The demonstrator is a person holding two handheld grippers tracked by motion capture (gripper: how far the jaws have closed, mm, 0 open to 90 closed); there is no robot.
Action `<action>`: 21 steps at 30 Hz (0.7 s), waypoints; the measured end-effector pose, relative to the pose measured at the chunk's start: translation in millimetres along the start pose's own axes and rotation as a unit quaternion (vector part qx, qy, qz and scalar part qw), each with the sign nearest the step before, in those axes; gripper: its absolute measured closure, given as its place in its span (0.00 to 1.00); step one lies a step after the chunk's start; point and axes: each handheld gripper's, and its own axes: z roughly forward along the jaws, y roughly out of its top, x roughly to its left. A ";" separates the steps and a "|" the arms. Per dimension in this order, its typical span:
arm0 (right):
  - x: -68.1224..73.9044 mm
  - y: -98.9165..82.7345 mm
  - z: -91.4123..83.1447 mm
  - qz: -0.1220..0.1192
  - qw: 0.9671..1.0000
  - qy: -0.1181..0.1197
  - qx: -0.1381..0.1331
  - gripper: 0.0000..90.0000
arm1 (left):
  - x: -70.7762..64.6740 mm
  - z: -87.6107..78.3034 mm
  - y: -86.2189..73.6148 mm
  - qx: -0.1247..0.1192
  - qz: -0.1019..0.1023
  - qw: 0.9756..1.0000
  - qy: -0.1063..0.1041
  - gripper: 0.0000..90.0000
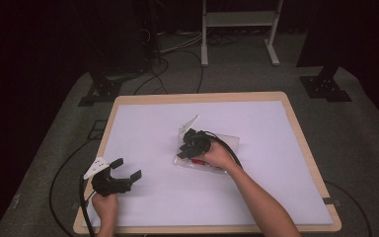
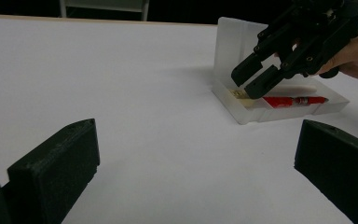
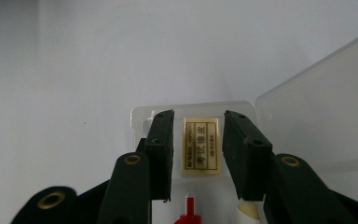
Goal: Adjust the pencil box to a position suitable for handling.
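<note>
A clear plastic box [image 1: 229, 140] lies open at the middle of the white table, its lid [image 3: 317, 116] standing up. Inside lie a cream eraser [image 3: 201, 147] with a printed label, a red pen [image 2: 293, 100] and a white item [image 3: 247, 210]. My right gripper [image 3: 199, 116] points down into the box with its jaws on either side of the eraser; a gap shows on each side and the pads do not press it. From the left gripper view, the right gripper [image 2: 249, 83] hovers over the box's near end. My left gripper [image 1: 127, 168] rests at the front left, jaws wide apart and empty.
The table [image 1: 202, 97] has a wooden rim around a white top. Beyond its far edge stand a white metal frame [image 1: 239, 19] and dark stands on grey carpet, with cables on the floor. A cable trails from each gripper.
</note>
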 end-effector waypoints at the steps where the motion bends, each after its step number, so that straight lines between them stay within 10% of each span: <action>1: 0.6 0.1 -1.6 -0.002 1.000 0.000 -0.001 0.69 | 0.0 0.0 0.0 0.000 0.000 1.000 0.000 0.00; 21: 6.9 -3.7 -35.6 0.010 1.000 0.010 -0.019 0.51 | -1.0 0.3 -0.4 0.001 0.003 1.000 -0.001 0.00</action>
